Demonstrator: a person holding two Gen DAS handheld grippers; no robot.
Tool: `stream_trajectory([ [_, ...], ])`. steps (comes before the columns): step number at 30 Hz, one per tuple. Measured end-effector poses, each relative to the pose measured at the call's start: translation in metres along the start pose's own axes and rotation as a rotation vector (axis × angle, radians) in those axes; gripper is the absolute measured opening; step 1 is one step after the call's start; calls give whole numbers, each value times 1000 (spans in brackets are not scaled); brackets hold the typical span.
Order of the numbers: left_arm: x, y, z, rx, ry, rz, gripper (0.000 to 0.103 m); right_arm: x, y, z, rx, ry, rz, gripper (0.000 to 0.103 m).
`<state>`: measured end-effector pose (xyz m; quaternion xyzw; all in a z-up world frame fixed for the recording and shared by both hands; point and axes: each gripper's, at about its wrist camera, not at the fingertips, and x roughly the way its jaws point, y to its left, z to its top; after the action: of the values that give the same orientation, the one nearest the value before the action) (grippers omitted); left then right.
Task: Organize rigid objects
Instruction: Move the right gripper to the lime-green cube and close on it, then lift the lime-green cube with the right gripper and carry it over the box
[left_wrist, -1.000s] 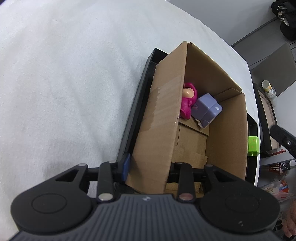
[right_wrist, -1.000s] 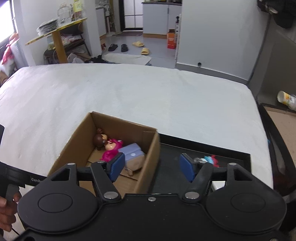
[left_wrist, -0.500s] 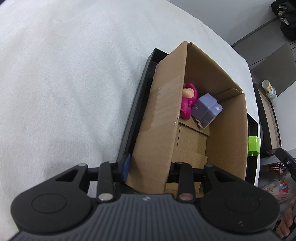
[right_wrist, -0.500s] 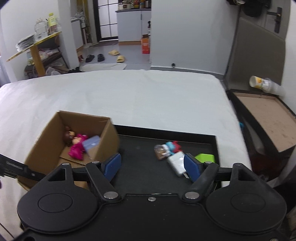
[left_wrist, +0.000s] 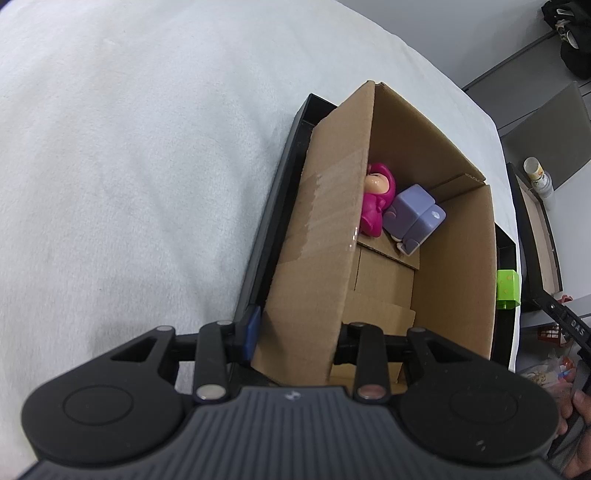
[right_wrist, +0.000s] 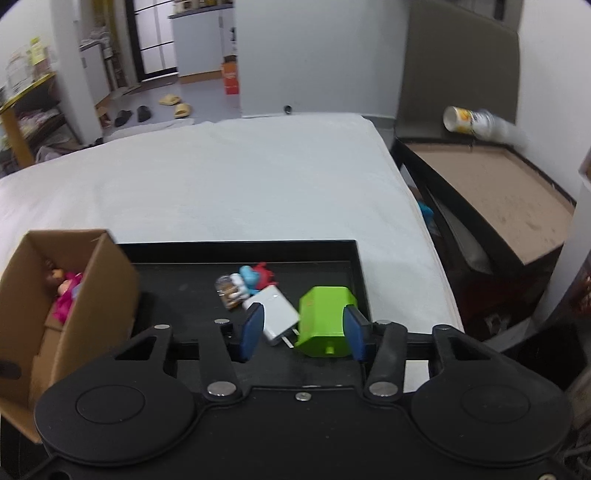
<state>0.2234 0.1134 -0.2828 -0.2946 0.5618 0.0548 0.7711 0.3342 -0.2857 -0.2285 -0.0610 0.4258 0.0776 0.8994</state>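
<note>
1. Left wrist view: the left gripper had its jaws clamped on the cardboard box wall.
2. Right wrist view: on the black tray, the right gripper had its jaws closing around the green block, beside the white charger.

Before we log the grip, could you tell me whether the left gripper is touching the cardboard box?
Touching: in the left wrist view the left gripper is clamped on the cardboard box wall.

One cardboard box, one black tray, two grippers; inside the box three toys, ahead of the right gripper three more
</note>
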Motion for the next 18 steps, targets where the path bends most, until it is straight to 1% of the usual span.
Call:
stream_trajectory([
  [3, 1, -1, 0, 2, 0, 5, 34, 10, -8, 0, 13, 10, -14, 43],
  [6, 2, -2, 0, -1, 1, 6, 34, 18, -14, 1, 21, 19, -20, 43],
  [9, 2, -2, 0, -1, 1, 7, 34, 23, -19, 4, 52, 29, -10, 42],
  [11, 3, -2, 0, -2, 2, 7, 34, 28, -22, 6, 62, 38, 0, 39],
  [14, 3, -2, 0, -5, 3, 5, 34, 36, -26, 8, 88, 56, 12, 38],
  [17, 3, -1, 0, -6, 3, 3, 34, 42, -25, 8, 72, 73, -5, 38],
  [18, 3, -1, 0, -7, 3, 2, 34, 45, -25, 6, 69, 88, -8, 37],
])
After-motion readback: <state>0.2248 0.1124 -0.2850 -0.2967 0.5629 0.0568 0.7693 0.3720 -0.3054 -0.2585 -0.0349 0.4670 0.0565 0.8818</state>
